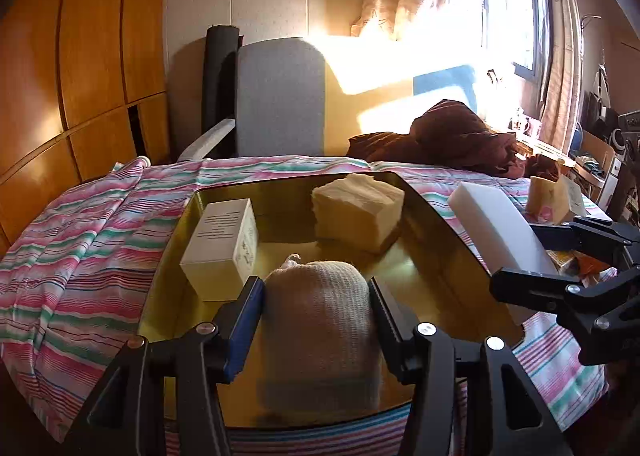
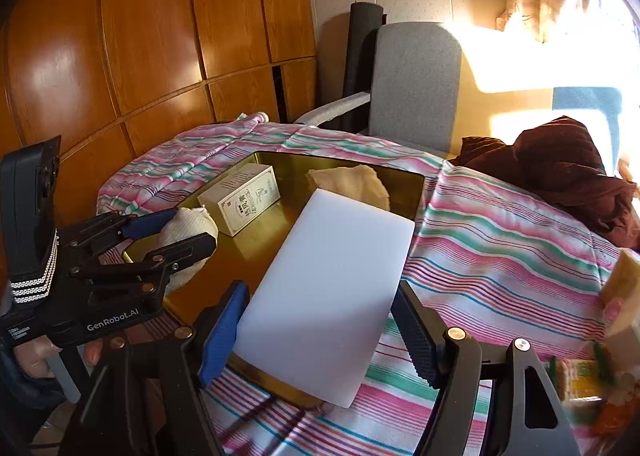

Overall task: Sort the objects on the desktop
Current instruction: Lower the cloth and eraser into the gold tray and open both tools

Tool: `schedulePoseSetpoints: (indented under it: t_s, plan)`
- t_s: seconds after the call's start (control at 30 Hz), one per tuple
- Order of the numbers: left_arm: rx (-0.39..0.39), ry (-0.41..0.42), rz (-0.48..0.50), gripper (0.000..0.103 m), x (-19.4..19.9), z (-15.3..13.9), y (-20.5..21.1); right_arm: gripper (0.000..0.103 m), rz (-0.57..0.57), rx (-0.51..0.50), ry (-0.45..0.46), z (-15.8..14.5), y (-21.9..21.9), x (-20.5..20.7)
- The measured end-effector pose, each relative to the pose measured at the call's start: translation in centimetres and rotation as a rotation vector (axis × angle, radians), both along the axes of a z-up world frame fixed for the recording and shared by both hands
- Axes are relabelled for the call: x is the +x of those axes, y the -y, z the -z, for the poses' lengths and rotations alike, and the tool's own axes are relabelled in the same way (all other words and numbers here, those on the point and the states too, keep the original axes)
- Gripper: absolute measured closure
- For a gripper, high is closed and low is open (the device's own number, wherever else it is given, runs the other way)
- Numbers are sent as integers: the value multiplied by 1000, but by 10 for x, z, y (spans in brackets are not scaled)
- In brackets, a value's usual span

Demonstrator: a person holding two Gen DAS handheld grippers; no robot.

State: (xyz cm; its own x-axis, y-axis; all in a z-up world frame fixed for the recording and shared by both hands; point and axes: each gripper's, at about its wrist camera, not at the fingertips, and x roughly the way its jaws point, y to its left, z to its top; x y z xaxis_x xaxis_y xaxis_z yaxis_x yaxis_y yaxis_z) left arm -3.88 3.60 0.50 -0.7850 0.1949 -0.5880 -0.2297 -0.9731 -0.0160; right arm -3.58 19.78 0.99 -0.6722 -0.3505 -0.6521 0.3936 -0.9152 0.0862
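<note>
- Left wrist view shows the left gripper (image 1: 318, 296) pinching a rolled white gauze bandage (image 1: 320, 320) between its blue-padded fingers, held low over the near end of the shallow gold metal tray (image 1: 436, 256).
- Already in that tray: a cream printed cardboard box (image 1: 222, 248) at the left and a pale yellow stack of folded cloth (image 1: 358, 212) toward the back.
- Right wrist view shows the right gripper (image 2: 316, 328) pinching a flat white foam block (image 2: 328, 288), which hangs partly over the tray's right rim and partly over the pink-and-green striped cloth (image 2: 500, 224).
- Judgement: the step in hand is loading, with both items being carried to the tray together.
- The next move probably calls for the left fingers to spread so the bandage settles in the free space near the box, without rolling.
- The foam block then needs shifting inward, clear of the rim, before release; it is broad, so the space left may be tight.
- A few loose packets (image 2: 580, 380) lie at the far right, unsorted.
</note>
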Motion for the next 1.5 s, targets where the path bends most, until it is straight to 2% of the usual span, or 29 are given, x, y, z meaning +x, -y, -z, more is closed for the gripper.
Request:
schedulePoseSetpoints:
  t_s: [0.23, 0.43, 0.6, 0.83, 1.03, 1.27, 1.5]
  plan:
    - [-8, 28, -48, 49, -14, 10, 23, 29, -33, 82, 71, 26, 28, -20]
    - [-12, 82, -109, 48, -23, 20, 42, 27, -28, 102, 109, 36, 29, -26]
    - [-25, 108, -133, 47, -25, 26, 48, 25, -23, 82, 110, 35, 29, -25]
    - [44, 91, -137, 46, -21, 17, 58, 24, 4, 38, 92, 29, 21, -22]
    - [61, 62, -143, 46, -13, 8, 59, 24, 31, -4, 61, 21, 9, -11]
    - [132, 44, -63, 46, -1, -8, 42, 23, 134, -57, 0, 7, -38, 20]
    - [135, 62, 96, 46, 7, -17, -15, 21, 395, -68, 15, 22, -136, 52]
